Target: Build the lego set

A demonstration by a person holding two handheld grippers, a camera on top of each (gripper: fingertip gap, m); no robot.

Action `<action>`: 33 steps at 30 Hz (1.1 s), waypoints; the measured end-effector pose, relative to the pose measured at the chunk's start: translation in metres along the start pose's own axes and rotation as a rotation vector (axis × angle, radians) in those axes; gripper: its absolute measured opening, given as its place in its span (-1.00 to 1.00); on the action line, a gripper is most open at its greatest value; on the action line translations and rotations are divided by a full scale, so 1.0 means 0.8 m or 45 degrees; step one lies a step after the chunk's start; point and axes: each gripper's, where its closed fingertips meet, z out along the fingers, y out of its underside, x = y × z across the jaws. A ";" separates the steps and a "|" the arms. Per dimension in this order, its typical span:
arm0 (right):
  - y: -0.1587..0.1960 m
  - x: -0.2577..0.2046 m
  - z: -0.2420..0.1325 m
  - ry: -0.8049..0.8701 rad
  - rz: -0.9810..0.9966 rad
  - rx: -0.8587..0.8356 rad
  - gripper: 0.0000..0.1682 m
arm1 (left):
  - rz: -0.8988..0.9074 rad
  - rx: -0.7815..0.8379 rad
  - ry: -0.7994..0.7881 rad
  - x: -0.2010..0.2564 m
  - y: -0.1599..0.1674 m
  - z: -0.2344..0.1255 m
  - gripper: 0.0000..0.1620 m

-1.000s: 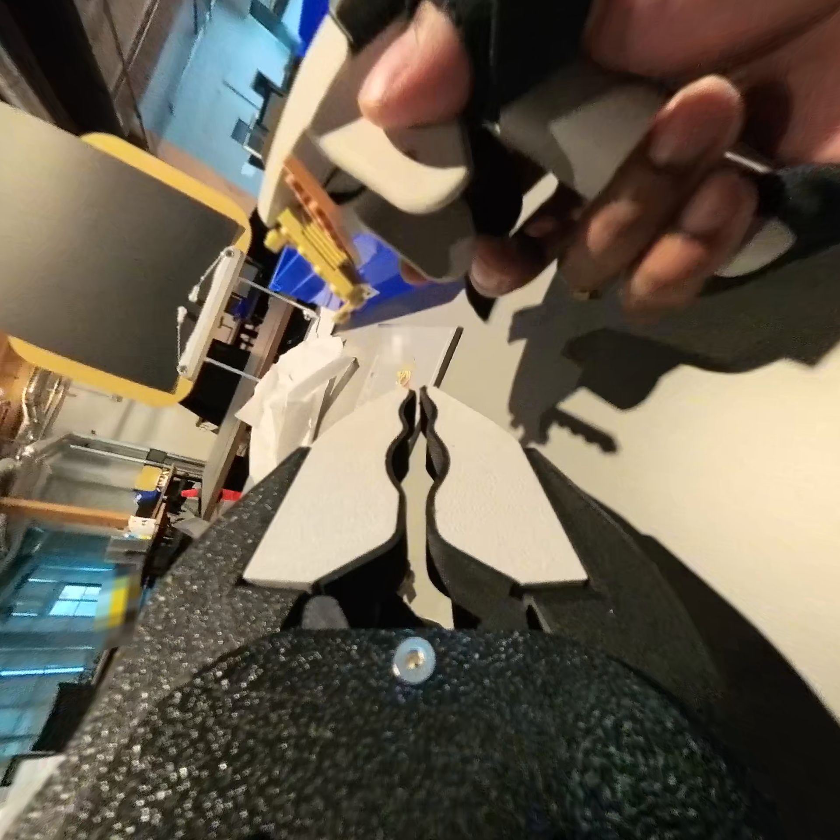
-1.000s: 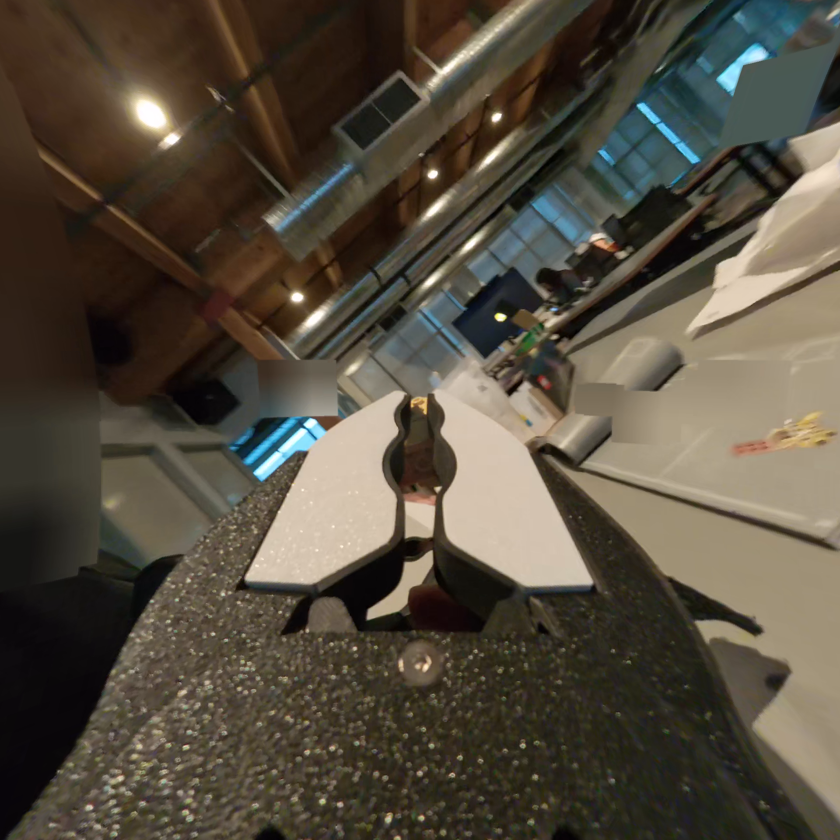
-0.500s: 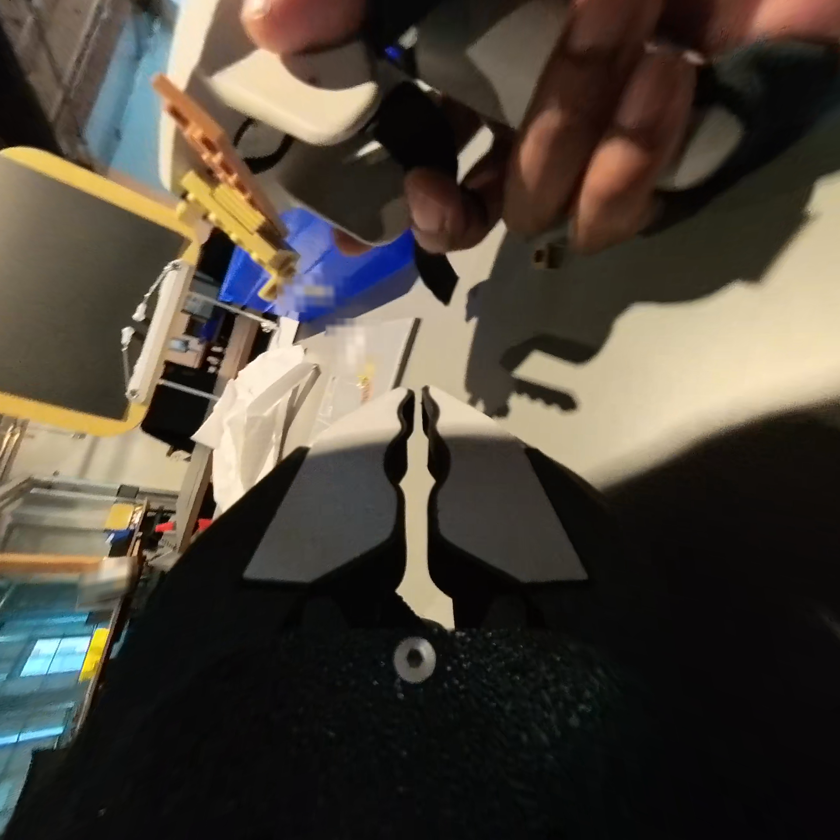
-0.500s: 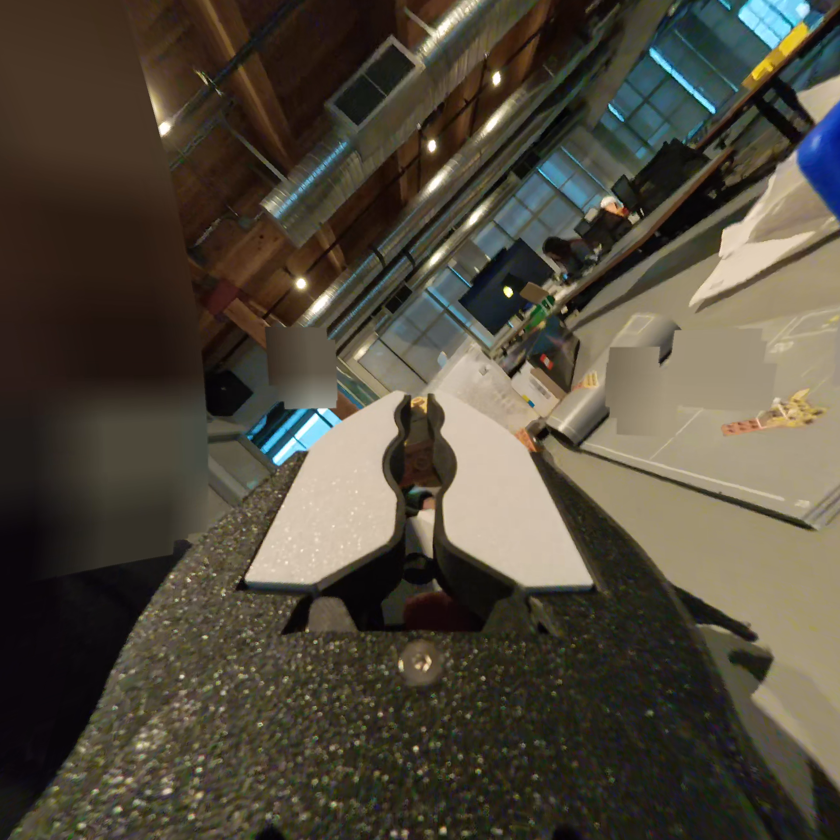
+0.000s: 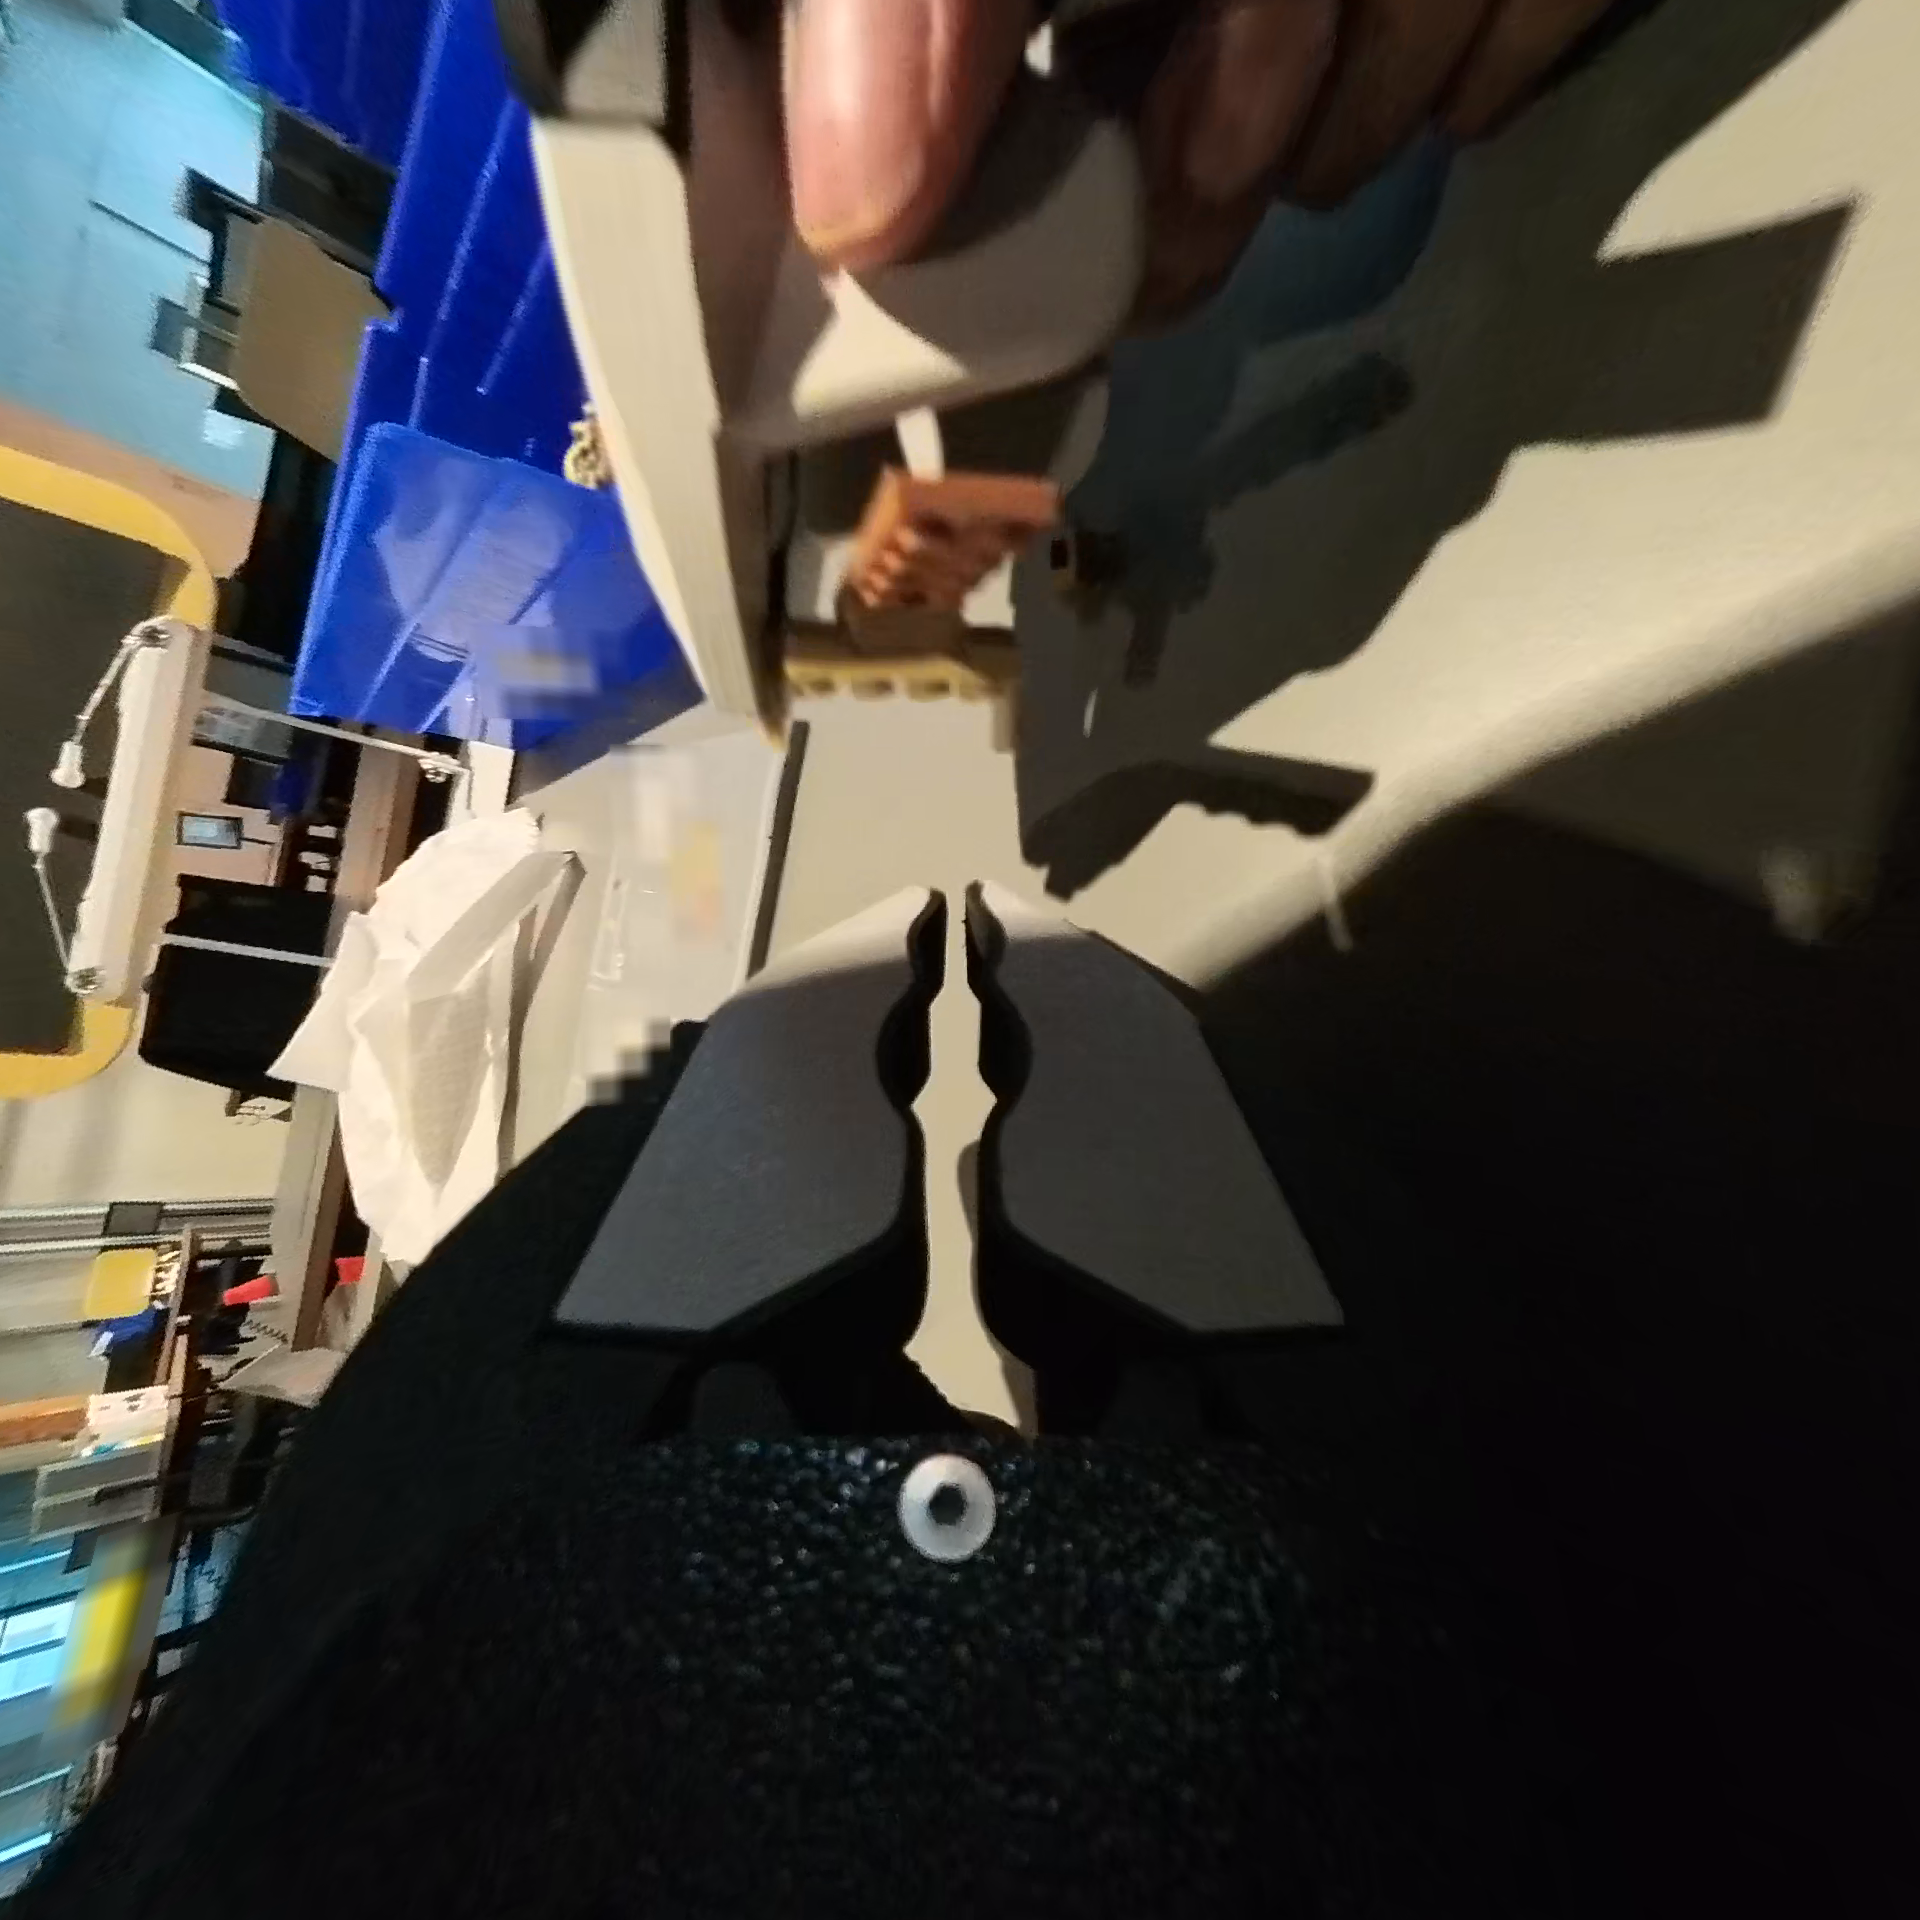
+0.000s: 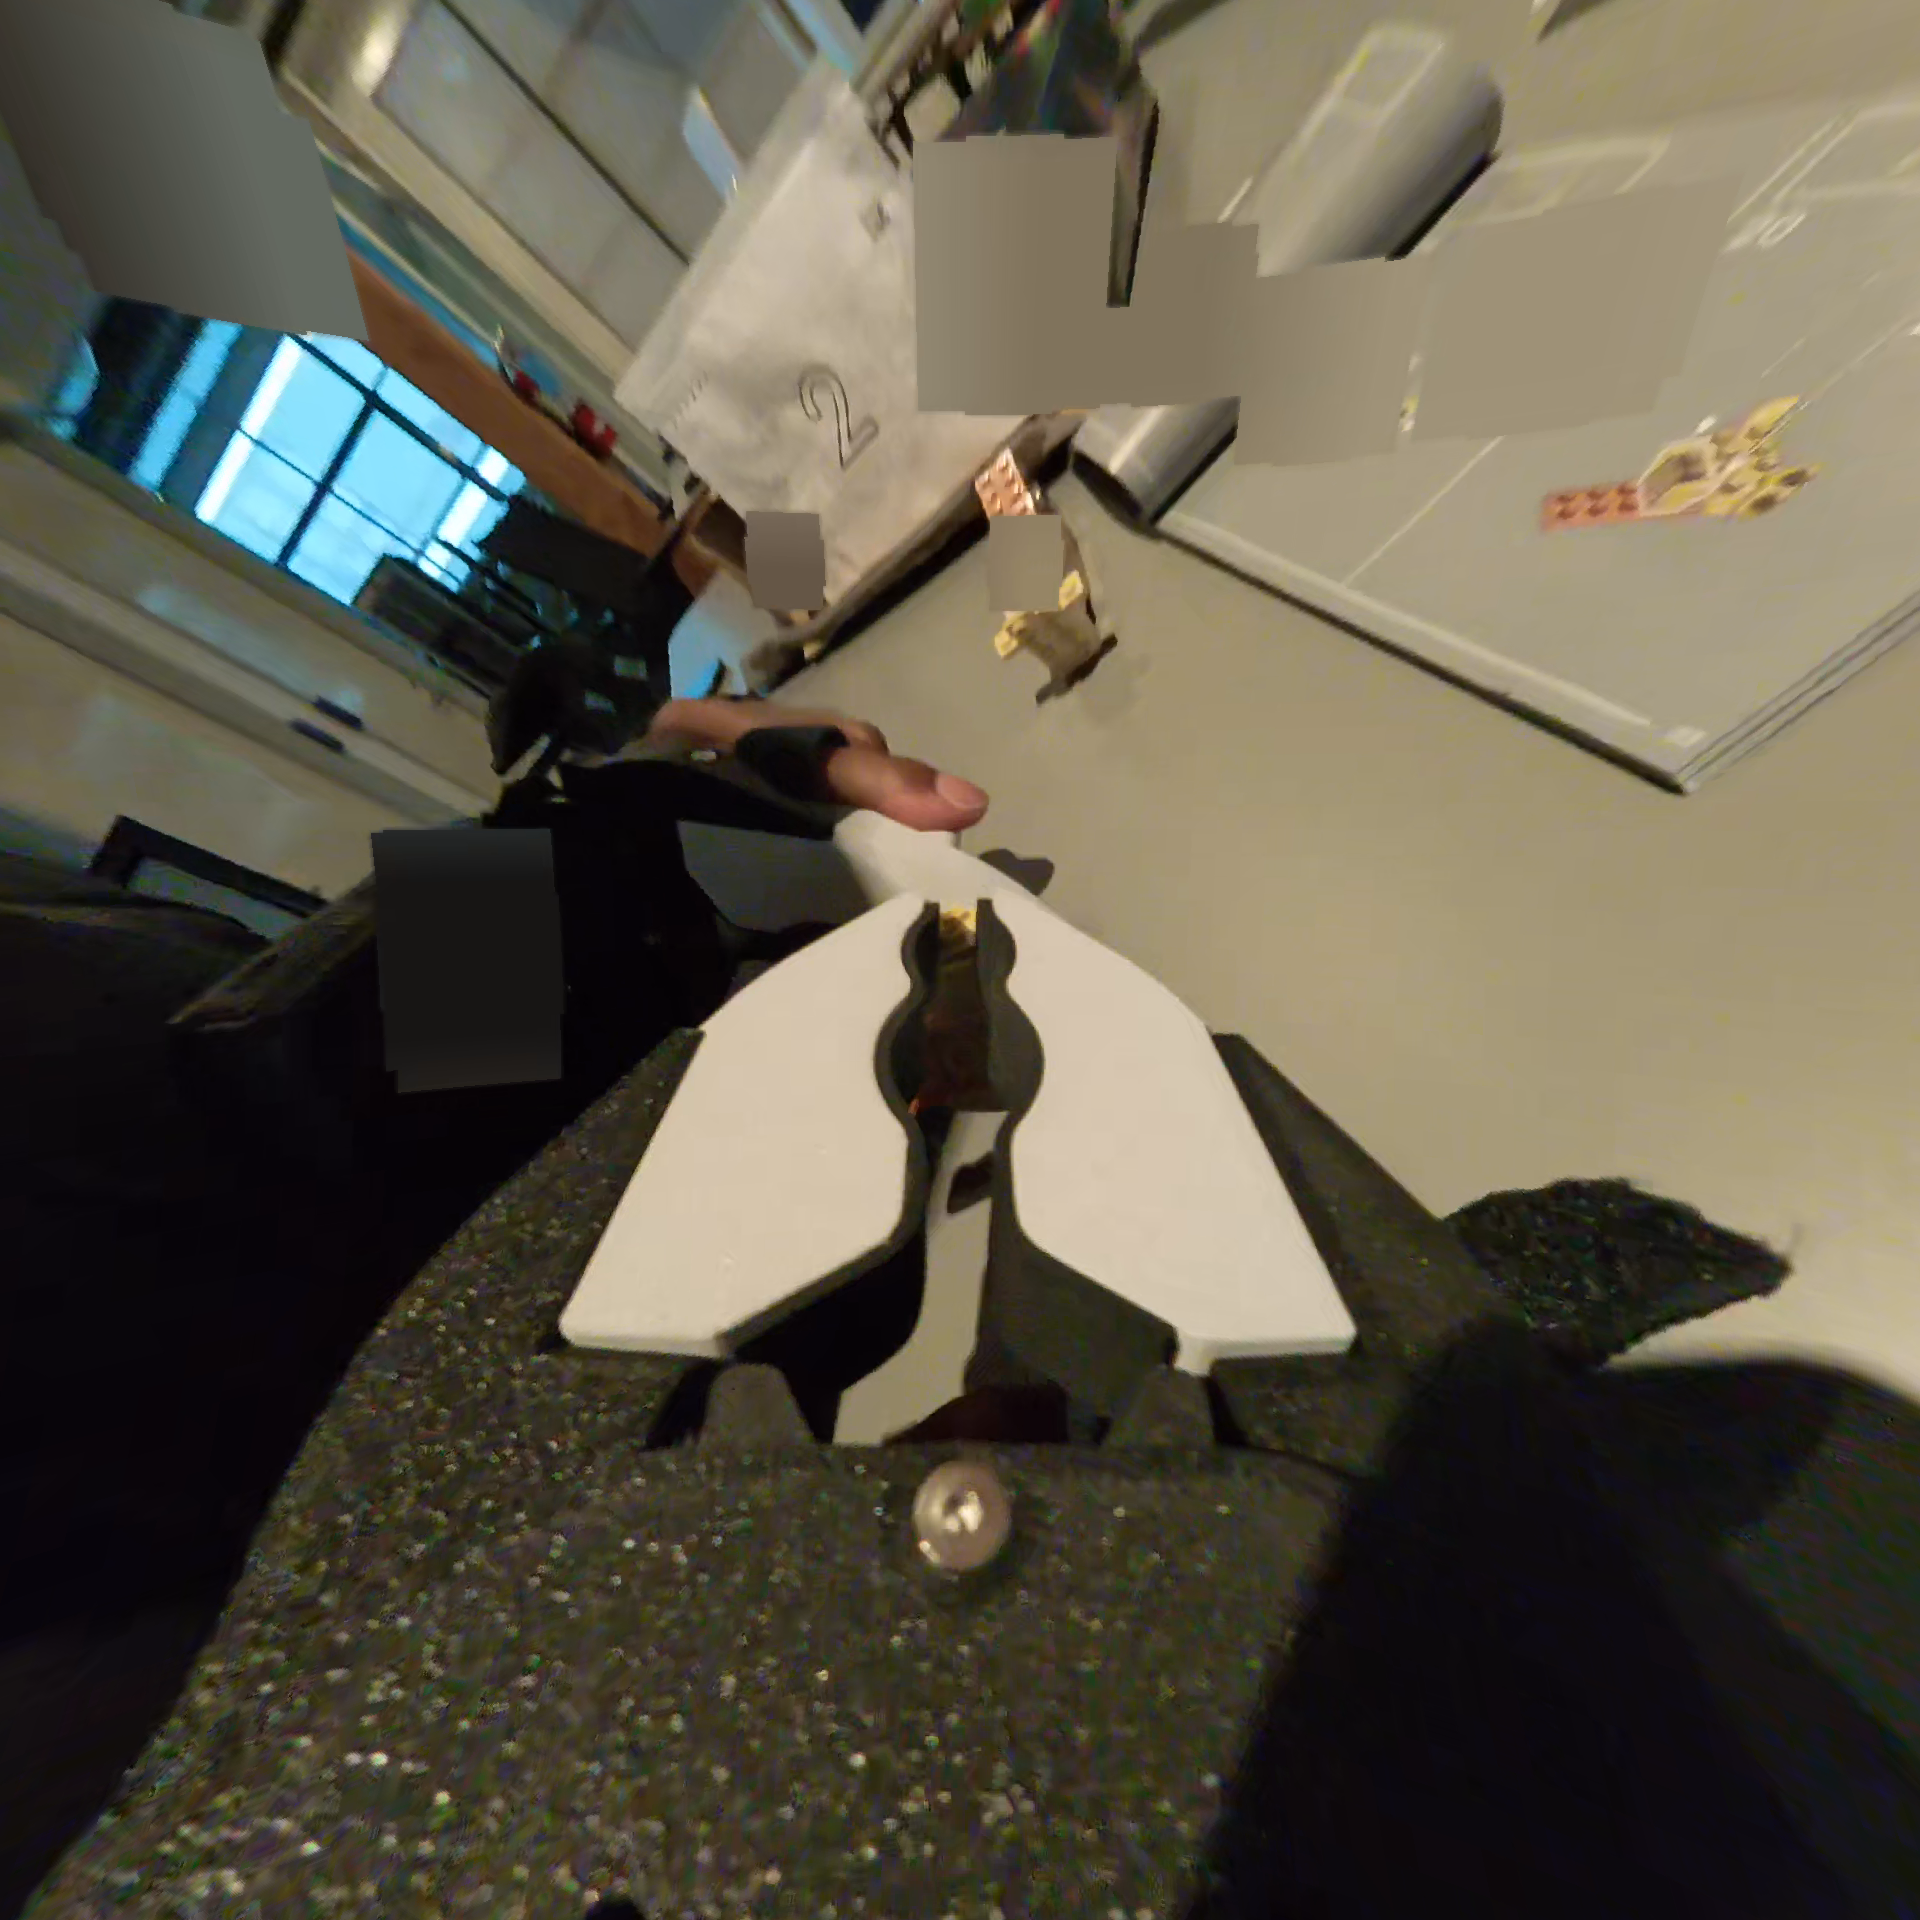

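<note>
Your left gripper (image 5: 956, 920): tips nearly touching, nothing between them.
Your right gripper (image 6: 964, 914): clamps the tan-and-brown lego assembly (image 6: 958, 1023), mostly hidden between its fingers.

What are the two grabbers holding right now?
Left gripper: shut, holding nothing.
Right gripper: shut on the brown and yellow lego piece.

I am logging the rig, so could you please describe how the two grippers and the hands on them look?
Both the left gripper and right gripper have speckled black bodies, flat pale grey fingers with wavy black inner edges, and a silver screw. A black strap wraps the hand.
</note>
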 end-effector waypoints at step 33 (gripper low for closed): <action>-0.008 -0.030 -0.126 -0.044 0.012 0.441 -0.80 | -0.054 0.032 -0.015 -0.004 0.001 0.000 -1.00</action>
